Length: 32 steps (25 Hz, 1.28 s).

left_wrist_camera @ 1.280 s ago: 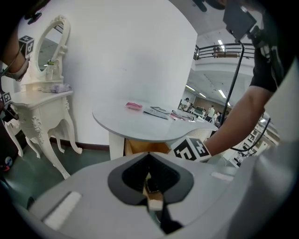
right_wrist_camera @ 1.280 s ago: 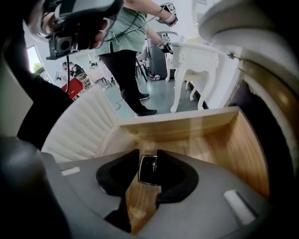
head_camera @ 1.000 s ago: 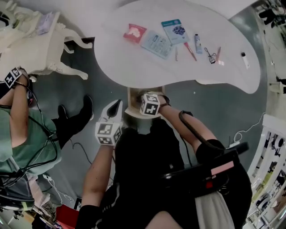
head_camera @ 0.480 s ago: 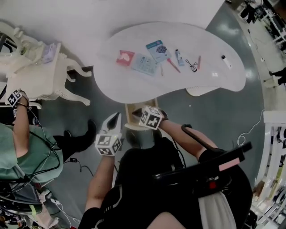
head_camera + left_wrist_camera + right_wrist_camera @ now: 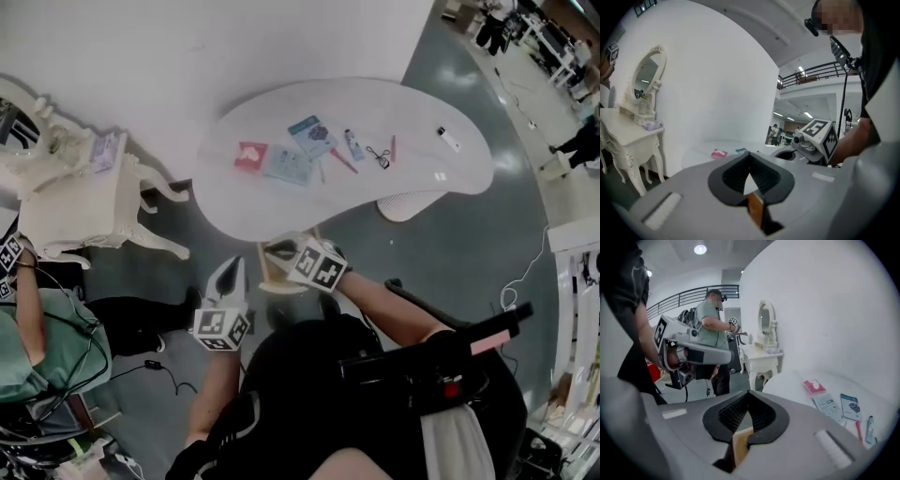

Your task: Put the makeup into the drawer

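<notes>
Hovering short of the table's [image 5: 281,211] near edge, both grippers are empty. Left gripper [image 5: 233,264]: jaws together, tips meeting, nothing between them. In the head view it points up-picture toward the table, with its marker cube at the person's end. Right gripper [image 5: 275,248]: jaws closed on each other, nothing held. It points left-picture, tips right by what looks like a wooden drawer [image 5: 262,265] sticking out under the table's near edge; the drawer's inside can't be seen. The makeup is all on the white kidney-shaped tabletop, in a loose row across the middle, well apart from both grippers, none in the drawer. Left to right:
- red packet [image 5: 249,155], flat
- pale blue packet [image 5: 289,165], flat, just beside the red one
- blue card [image 5: 314,136], flat, turned at a slant
- red pencil [image 5: 342,161], long axis diagonal, upper-left to lower-right
- tube [image 5: 353,143], lying down, long axis near vertical in picture, top leaning slightly left
- eyelash curler [image 5: 379,157], lying flat
- pink stick [image 5: 392,148], long axis near vertical
- white stick [image 5: 449,139], alone at the right end, diagonal upper-left to lower-right

Which end of the pencil or tube is the tip is too small to tell. A white dressing table [image 5: 84,202] with an oval mirror [image 5: 647,79] stands left of the table. Another person [image 5: 37,347] in a green top is at far left.
</notes>
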Available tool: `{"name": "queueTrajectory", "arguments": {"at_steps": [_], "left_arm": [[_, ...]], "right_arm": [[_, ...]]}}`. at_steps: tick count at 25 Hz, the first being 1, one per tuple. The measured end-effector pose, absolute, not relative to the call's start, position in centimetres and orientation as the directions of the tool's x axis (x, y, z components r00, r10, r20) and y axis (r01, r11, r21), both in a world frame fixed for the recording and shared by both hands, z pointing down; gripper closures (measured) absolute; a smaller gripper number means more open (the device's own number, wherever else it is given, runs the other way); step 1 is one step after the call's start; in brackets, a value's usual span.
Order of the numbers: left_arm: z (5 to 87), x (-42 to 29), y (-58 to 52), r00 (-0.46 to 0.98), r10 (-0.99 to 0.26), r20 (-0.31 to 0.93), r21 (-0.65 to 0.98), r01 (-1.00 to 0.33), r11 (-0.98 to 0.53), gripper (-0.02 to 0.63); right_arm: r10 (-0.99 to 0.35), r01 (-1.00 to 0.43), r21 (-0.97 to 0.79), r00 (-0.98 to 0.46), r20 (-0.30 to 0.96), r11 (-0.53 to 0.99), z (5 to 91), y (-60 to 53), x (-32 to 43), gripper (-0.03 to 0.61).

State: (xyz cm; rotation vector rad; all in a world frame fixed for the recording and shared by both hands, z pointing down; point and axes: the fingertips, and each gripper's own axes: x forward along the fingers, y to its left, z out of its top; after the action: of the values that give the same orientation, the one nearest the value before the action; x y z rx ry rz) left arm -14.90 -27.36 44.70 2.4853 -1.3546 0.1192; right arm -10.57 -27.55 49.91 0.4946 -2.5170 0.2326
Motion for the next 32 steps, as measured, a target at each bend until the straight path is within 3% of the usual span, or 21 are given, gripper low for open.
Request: {"name": "queueTrajectory", "arguments": {"at_steps": [17, 24, 32], "left_arm": [[37.8, -15.7, -28.2, 0.534, -0.839, 0.104, 0.184, -0.839, -0.512, 0.614], [34.9, -15.8, -28.7, 0.508, -0.860, 0.052, 0.156, -0.855, -0.495, 0.614], [33.7, -13.6, -28.5, 0.589, -0.807, 0.037, 0.159, -0.801, -0.578, 0.614]], "right_arm": [[-0.649, -0.675, -0.034, -0.720, 0.246, 0.737, 35.8, -28.1, -3.9, 0.577], [-0.724, -0.744, -0.014, -0.655, 0.215, 0.668, 34.8, -28.5, -1.6, 0.578], [-0.764, -0.778, -0.026, -0.622, 0.172, 0.627, 33.7, -29.0, 0.1, 0.578]]}}
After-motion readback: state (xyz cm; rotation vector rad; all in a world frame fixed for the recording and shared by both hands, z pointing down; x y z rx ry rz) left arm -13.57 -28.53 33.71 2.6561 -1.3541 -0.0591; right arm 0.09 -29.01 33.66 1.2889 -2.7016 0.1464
